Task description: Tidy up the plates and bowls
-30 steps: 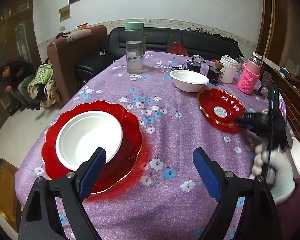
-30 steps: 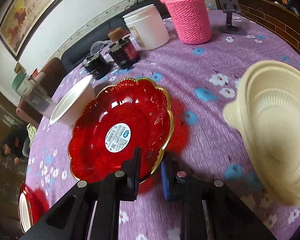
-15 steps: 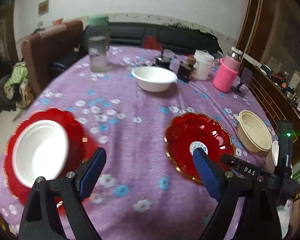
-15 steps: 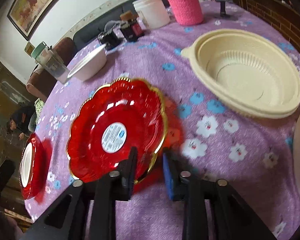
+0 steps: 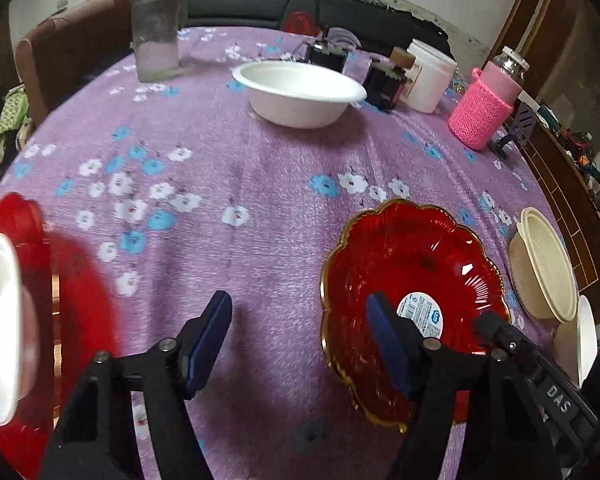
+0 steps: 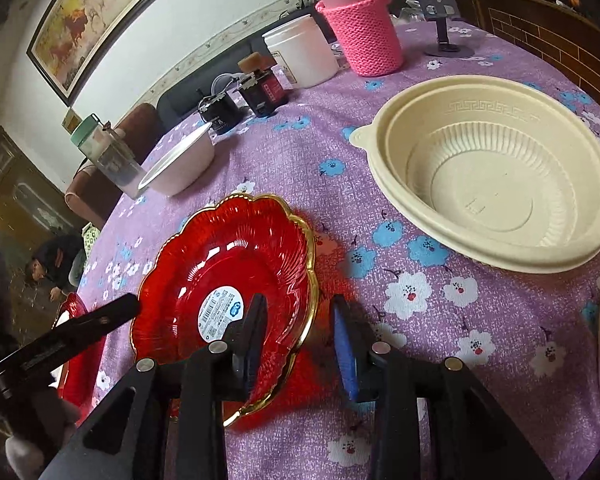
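Both claws are closing in on the labelled red plate [image 6: 236, 280]: the right gripper [image 6: 300, 344] is straddling its near rim, jaws parted and gripping nothing, while the left gripper [image 5: 300, 340] is hovering open, its right finger over the plate's near-left edge.

A: Soft, even indoor light; small glints sparkle on the red plate [image 6: 236, 264], its red cast spilling onto the cloth beside it.

B: Left of that plate, the left view smears with motion blur; fisheye corners go black.
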### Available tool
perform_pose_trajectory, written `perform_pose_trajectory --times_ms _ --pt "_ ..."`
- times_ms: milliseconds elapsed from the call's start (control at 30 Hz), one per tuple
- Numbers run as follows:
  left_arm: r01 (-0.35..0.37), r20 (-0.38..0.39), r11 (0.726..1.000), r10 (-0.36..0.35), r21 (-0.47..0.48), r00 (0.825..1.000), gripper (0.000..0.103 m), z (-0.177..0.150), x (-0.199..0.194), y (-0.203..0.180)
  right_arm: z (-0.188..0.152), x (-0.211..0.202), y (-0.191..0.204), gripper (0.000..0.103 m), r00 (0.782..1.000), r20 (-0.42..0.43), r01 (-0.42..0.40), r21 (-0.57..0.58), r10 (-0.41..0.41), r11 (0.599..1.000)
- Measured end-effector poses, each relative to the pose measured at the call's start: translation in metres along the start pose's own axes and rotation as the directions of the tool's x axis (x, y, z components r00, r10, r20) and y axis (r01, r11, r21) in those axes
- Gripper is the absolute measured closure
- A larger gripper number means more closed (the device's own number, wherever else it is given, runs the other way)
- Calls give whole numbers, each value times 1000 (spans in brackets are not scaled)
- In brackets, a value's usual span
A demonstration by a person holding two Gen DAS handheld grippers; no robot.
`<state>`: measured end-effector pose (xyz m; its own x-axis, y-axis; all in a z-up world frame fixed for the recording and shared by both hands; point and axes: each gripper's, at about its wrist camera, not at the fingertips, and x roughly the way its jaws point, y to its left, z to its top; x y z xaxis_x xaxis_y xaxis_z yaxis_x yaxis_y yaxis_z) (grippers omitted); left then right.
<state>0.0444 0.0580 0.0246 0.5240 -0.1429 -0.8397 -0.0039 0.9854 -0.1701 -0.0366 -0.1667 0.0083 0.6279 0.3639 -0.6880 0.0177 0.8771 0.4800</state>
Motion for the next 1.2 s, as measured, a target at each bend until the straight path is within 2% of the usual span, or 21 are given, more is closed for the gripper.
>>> perform_pose_trajectory --times_ms 133,200,233,267,300,333,433,567,700,867,1000,1200 --pt "15 -17 1000 -15 24 1000 43 -2 16 -11 0 2 0 69 1000 19 3 0 -3 1000" --pt "11 -1 999 -11 49 1000 46 -2 18 -18 1 3 1 69 1000 24 0 -1 0 1000" --pt "16 0 998 -16 62 1000 51 -2 19 -21 1 4 1 69 1000 27 1 -3 -1 1000" --pt "15 1 997 -15 71 1000 62 -3 19 -24 0 4 1 71 1000 29 4 -3 -4 1000" --pt "22 -5 997 -21 77 1000 69 -3 19 -26 0 4 2 75 1000 27 9 -8 -8 1000" --pt "16 -8 996 -16 85 1000 72 -4 19 -28 -1 5 2 87 1000 17 1 -12 -1 1000" --pt "4 -10 997 -3 80 1000 75 -9 15 -26 -3 5 5 88 1000 16 5 -20 -5 1000" --pt "7 -4 999 -7 45 1000 77 -13 0 -16 -6 0 9 89 999 28 -33 -24 34 999" --pt "-24 68 998 20 55 998 76 -19 -31 -10 -10 -11 28 89 996 63 -63 -71 67 995" --pt "-38 157 998 31 46 987 76 -25 -76 8 -15 -19 50 88 991 33 -130 -73 133 989" --pt "-64 209 998 59 19 976 76 -32 -105 30 -21 -23 82 88 987 19 -154 -122 157 981" --pt "-95 260 992 112 -79 959 76 -40 -142 86 -30 -22 151 88 980 -8 -197 -227 201 954"
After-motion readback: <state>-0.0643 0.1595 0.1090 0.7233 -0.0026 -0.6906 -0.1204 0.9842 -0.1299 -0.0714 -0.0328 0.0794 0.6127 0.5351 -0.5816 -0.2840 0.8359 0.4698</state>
